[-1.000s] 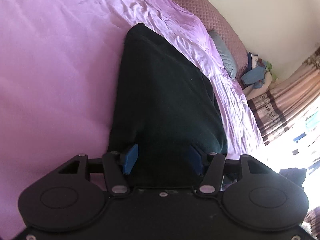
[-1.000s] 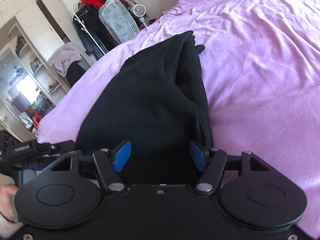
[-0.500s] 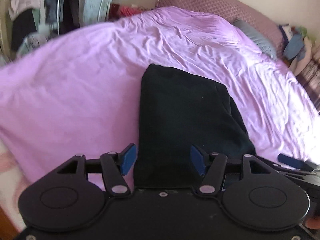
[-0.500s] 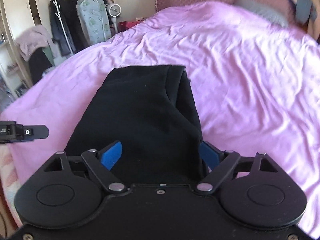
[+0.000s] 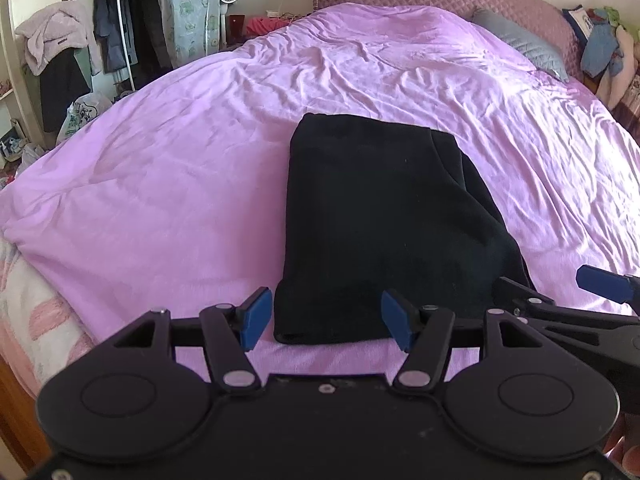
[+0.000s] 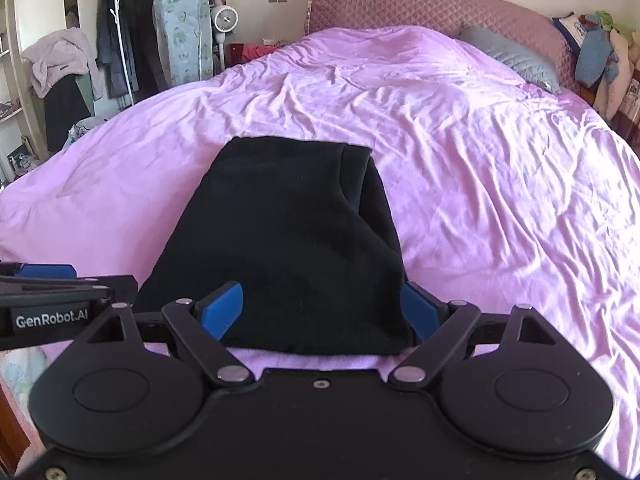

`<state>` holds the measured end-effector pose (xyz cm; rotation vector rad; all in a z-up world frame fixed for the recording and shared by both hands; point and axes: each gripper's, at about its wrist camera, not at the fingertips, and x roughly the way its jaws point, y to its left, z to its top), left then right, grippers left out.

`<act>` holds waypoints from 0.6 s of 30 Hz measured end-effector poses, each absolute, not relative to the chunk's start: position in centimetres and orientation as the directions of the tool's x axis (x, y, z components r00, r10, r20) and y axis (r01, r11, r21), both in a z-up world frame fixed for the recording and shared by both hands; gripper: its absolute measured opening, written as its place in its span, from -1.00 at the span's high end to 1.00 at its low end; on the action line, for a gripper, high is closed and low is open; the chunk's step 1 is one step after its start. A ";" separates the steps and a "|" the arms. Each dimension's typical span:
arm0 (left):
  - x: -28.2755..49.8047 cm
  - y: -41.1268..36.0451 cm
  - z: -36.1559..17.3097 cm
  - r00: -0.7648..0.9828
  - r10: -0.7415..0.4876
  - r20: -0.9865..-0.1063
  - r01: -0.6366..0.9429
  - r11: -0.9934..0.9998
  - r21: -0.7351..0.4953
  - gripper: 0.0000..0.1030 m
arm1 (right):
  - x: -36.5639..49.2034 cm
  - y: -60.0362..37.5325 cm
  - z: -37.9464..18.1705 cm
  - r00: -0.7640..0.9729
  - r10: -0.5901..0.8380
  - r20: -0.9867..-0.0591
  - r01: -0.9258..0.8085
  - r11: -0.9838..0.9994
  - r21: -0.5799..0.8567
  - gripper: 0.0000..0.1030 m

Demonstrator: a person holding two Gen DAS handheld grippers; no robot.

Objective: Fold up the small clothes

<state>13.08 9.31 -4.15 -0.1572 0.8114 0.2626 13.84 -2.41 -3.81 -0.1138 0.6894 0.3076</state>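
Note:
A folded black garment (image 5: pixel 384 224) lies flat on the purple bed cover (image 5: pixel 180 184), near the bed's front edge. It also shows in the right wrist view (image 6: pixel 288 248). My left gripper (image 5: pixel 326 322) is open and empty, its blue pads just behind the garment's near left corner. My right gripper (image 6: pixel 320 312) is open and empty, its pads astride the garment's near edge, slightly above it. The right gripper's fingers (image 5: pixel 600 284) show at the right of the left wrist view, the left gripper's fingers (image 6: pixel 48 272) at the left of the right wrist view.
A quilted headboard (image 6: pixel 432 4) and a grey pillow (image 6: pixel 508 56) are at the far end of the bed. A coat rack with hanging clothes (image 6: pixel 132 36) and a small fan (image 6: pixel 225 20) stand at the back left. Stuffed toys (image 6: pixel 600 48) sit at the far right.
Both grippers have pulled back from the garment and swung to face the headboard. The garment now lies free on the bed, with its near edge in view.

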 end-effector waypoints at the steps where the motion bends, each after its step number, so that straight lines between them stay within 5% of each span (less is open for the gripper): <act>1: 13.0 9.3 -4.2 0.658 0.169 -0.734 -0.289 0.956 -0.039 -0.25 | 13.8 -2.4 -3.9 0.725 0.243 -0.644 -0.316 0.949 0.003 -0.69; 18: 13.5 9.7 -4.6 0.632 0.172 -0.755 -0.293 0.956 -0.027 -0.25 | 13.6 -2.2 -4.2 0.721 0.240 -0.650 -0.313 0.950 0.003 -0.69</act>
